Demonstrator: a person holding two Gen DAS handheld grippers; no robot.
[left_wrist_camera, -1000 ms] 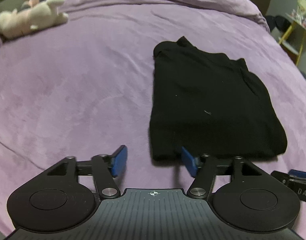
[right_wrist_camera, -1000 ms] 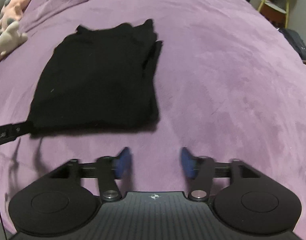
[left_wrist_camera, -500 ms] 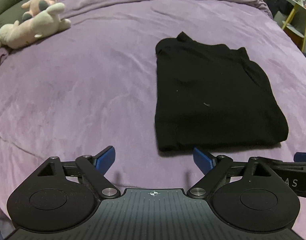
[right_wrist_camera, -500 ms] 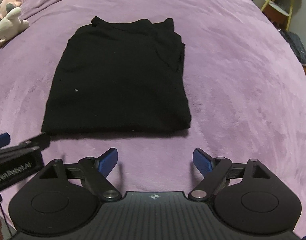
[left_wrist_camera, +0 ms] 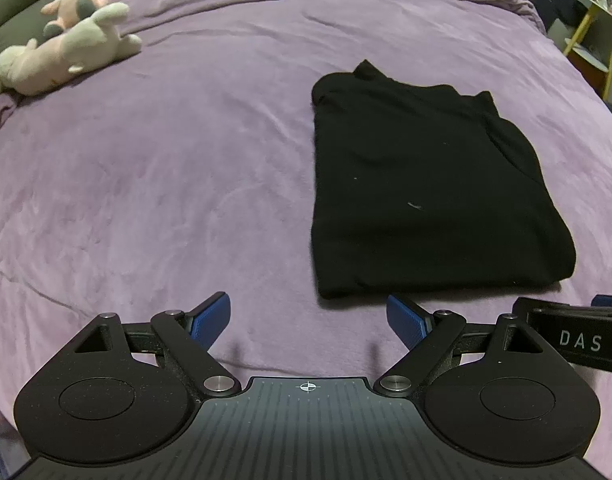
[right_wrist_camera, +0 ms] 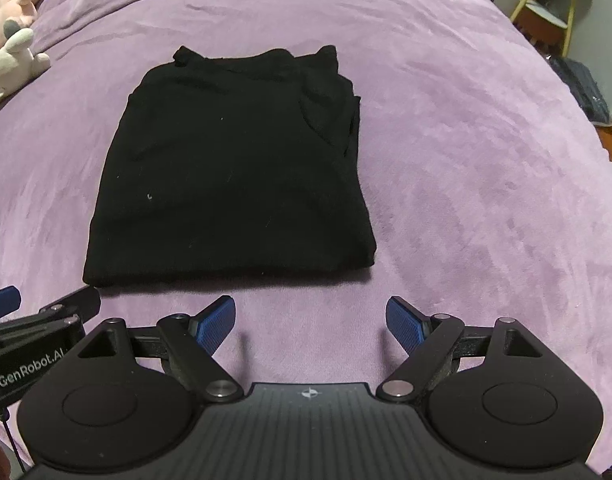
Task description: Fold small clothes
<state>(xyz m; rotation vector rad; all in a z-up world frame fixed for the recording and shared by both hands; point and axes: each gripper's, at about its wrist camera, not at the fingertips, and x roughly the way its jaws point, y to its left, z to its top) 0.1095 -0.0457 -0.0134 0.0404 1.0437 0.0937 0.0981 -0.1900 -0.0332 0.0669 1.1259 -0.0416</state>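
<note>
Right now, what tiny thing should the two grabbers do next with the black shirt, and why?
Probably pull both back. The black shirt already lies folded in a neat rectangle on the purple blanket, and the left gripper and right gripper sit open just short of its near edge, holding nothing.

Two handheld tools, matte black, blue pads.

Left tool (left_wrist_camera: pixel 308 316): ribbed dark body with white crosshair mark, two round black discs, silver pivot screws, black linkage arms, blue textured fingertips (left_wrist_camera: pixel 211 316). Right tool (right_wrist_camera: pixel 310 318): same build. Side lettering: "DAS" on the right one, "GenRobot.AI" on the left one.
</note>
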